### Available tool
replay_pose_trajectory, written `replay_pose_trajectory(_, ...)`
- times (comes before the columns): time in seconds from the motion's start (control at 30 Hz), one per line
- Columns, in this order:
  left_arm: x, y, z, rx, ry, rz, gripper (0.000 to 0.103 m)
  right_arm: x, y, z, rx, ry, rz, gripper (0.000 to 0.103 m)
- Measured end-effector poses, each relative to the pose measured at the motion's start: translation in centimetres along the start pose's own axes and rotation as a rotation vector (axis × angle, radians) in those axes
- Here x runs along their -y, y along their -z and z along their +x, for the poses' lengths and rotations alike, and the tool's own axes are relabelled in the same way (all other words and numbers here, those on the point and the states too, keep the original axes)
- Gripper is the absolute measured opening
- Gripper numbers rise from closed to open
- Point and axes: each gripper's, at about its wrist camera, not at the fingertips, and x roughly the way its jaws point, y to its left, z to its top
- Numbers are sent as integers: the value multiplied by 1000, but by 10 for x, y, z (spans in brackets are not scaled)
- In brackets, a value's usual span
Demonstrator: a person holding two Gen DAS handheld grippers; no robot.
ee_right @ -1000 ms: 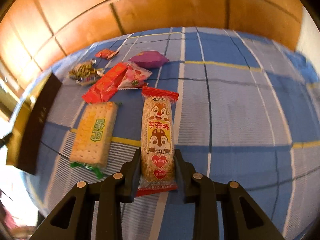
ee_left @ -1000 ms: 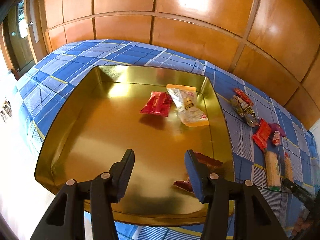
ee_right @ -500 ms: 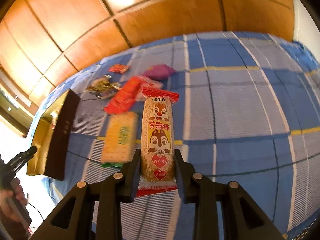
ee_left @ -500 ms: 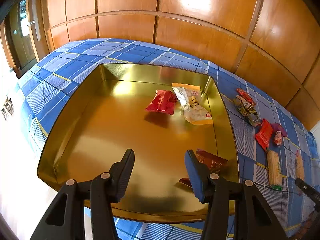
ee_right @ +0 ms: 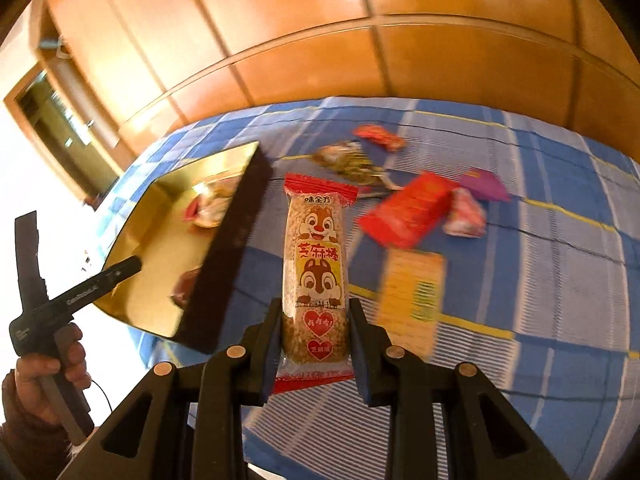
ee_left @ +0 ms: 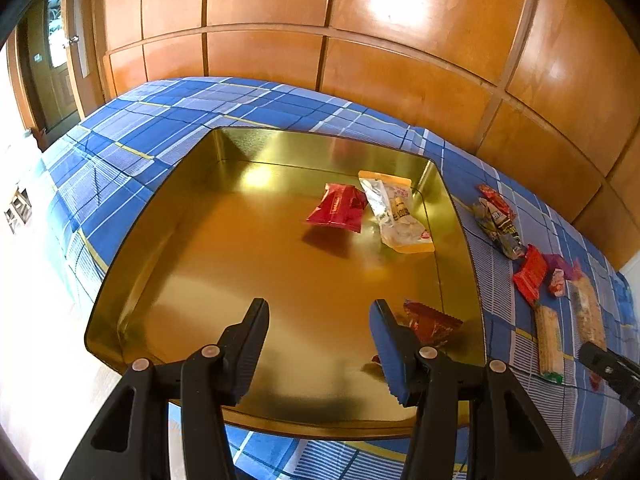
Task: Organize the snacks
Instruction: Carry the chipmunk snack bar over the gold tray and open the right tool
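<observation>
My right gripper (ee_right: 315, 322) is shut on a long sesame bar with a squirrel wrapper (ee_right: 315, 264) and holds it in the air, right of the gold tin (ee_right: 160, 248). The bar also shows in the left wrist view (ee_left: 588, 312). My left gripper (ee_left: 318, 330) is open and empty above the near part of the gold tin (ee_left: 132, 232). In the tin lie a red packet (ee_left: 338, 208), a clear and yellow pouch (ee_left: 396, 210) and a dark red wrapper (ee_left: 430, 322).
Loose snacks lie on the blue plaid cloth (ee_right: 560, 280) right of the tin: a cracker pack (ee_right: 412, 292), a red packet (ee_right: 408, 208), a pink candy (ee_right: 464, 212), a purple pouch (ee_right: 482, 184). A wood panel wall (ee_left: 360, 40) stands behind.
My right gripper has lifted the sesame bar off the cloth and swung left toward the tin. My left gripper has drawn back slightly, still open.
</observation>
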Motion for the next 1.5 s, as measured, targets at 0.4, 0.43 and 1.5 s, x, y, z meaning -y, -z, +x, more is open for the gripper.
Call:
replay_pose_trajectory(0.4,-13,3,1,3,-19,-28,53,-60,-20,32,-67,-75,-85,30)
replay_pose_trajectory(0.43,-14,3,1,4,-21,-30,53,-63,-22,33,-70,-77,-88,30)
replay_pose_trajectory(1.5,-31,6,0,8,-47,-46,53,-119,-47,98,-122,-43,-112,32)
